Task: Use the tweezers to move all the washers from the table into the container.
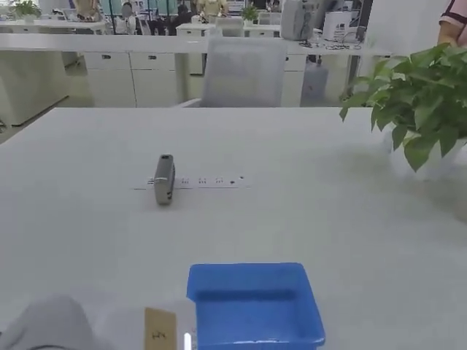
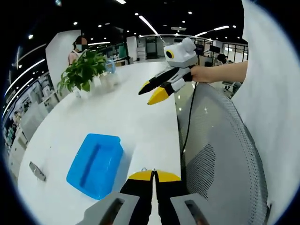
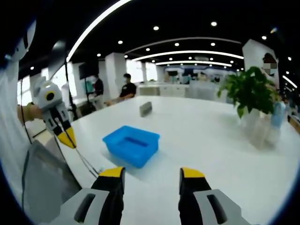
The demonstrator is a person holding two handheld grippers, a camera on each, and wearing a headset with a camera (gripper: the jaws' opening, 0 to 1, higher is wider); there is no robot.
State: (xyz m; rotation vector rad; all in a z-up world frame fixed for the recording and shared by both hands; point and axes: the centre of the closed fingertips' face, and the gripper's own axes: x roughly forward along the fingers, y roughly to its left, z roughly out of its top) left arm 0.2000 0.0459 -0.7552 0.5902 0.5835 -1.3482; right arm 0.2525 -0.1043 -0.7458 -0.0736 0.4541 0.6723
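Observation:
A blue rectangular container sits near the table's front edge; its inside looks plain blue. It lies ahead and to the left in the left gripper view. My left gripper is shut with its yellow tips together and nothing between them, held off the table's edge over a mesh chair. It appears from the left, in a hand. My right gripper is open and empty, short of the container. Seen from the left gripper, the right gripper hangs in the air above the table's edge.
A grey adapter is plugged into a flush power strip at mid-table. A potted plant stands at the right edge. A grey chair stands behind the table, and a mesh chair is on my side. People are in the background.

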